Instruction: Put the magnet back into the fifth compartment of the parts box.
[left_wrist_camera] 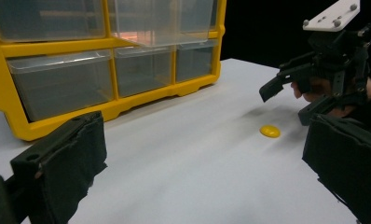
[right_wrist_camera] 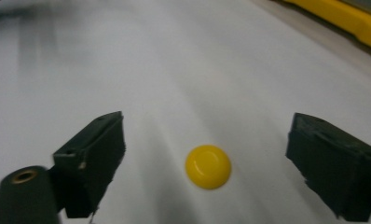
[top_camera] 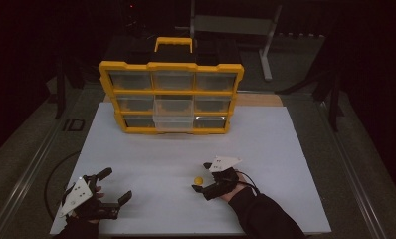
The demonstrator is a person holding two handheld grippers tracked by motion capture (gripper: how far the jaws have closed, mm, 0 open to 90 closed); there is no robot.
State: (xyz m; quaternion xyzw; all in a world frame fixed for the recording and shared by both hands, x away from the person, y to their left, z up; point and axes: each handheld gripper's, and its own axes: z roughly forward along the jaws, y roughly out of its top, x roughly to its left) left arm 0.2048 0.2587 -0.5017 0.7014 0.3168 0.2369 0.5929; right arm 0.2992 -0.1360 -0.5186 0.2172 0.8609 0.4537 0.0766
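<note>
Right gripper (top_camera: 200,177) spread wide over a small yellow disc (top_camera: 199,180)

Its jaws stand apart, gripping nothing — the disc (right_wrist_camera: 208,166) lies flat on the white table (top_camera: 265,149) between them, touching neither. Left gripper (top_camera: 117,184) rests well apart, also open; the yellow drawer organizer (top_camera: 171,92) stands at the far edge.

Dark room, grey floor (top_camera: 27,139), metal bench (top_camera: 236,25) behind white table (top_camera: 265,144)
</note>
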